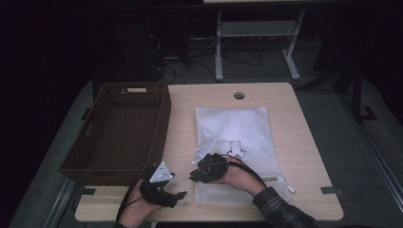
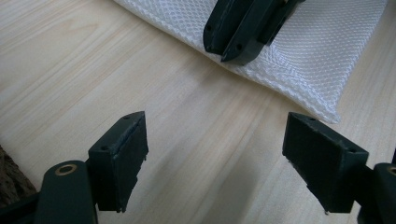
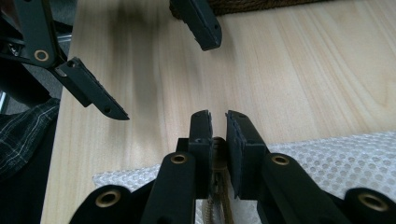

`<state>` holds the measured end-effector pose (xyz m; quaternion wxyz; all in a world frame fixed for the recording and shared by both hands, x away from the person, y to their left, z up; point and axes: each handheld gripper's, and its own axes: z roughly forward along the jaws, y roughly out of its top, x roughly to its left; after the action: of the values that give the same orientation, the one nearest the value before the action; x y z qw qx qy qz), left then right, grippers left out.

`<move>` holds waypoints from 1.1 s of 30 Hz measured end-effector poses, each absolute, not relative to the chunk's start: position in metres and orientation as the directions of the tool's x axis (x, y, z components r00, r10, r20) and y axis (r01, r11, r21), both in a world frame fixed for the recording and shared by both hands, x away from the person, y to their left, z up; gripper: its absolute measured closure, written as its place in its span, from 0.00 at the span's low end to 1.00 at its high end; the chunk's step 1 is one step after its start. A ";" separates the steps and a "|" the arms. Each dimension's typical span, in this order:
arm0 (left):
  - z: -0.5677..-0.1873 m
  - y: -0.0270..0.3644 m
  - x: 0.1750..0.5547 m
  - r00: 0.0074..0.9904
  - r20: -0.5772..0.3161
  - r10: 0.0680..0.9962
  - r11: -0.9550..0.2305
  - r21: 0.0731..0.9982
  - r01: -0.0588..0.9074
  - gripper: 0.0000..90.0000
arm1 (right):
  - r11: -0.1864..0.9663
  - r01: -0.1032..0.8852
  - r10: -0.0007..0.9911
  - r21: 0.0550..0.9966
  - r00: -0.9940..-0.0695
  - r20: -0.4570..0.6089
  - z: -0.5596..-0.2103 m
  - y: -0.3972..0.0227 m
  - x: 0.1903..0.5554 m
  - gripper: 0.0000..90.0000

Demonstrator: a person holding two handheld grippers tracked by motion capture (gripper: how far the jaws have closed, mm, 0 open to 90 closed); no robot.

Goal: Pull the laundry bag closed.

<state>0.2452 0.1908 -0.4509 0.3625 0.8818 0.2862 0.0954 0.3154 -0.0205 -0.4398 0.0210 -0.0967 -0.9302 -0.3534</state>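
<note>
Nearest us, our left gripper (image 1: 177,195) waits with jaws wide and empty, just short of the mesh bag's (image 1: 237,128) near left edge. Our right gripper (image 3: 219,122) has pinched nearly closed at that edge; whether mesh is caught, we cannot tell. We should check before lifting toward the basket (image 1: 97,164) left of the bag.

White mesh bag (image 1: 237,142) lies flat on table's right half, near-left edge by fingers (image 3: 201,135).

No text, label or number is legible anywhere.

mesh bag's (image 2: 299,51) far side cut off, basket (image 3: 243,4) barely visible
</note>
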 end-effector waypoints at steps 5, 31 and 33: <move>-0.451 0.191 0.245 0.818 -0.041 0.574 -0.571 0.696 0.436 0.24 | 0.724 0.189 0.166 0.664 -0.981 0.099 -0.435 -0.026 0.313 0.88; -0.451 0.190 0.246 0.822 -0.044 0.567 -0.574 0.695 0.434 0.24 | 0.689 0.257 0.243 0.677 -0.963 0.118 -0.420 -0.094 0.313 0.70; -0.452 0.189 0.246 0.823 -0.045 0.566 -0.575 0.693 0.434 0.24 | 0.681 0.264 0.258 0.683 -0.959 0.114 -0.419 -0.102 0.314 0.69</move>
<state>0.2458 0.1891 -0.4517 0.3635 0.8828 0.2831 0.0911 0.3138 -0.1017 -0.4190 0.0045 -0.1424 -0.9168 -0.3731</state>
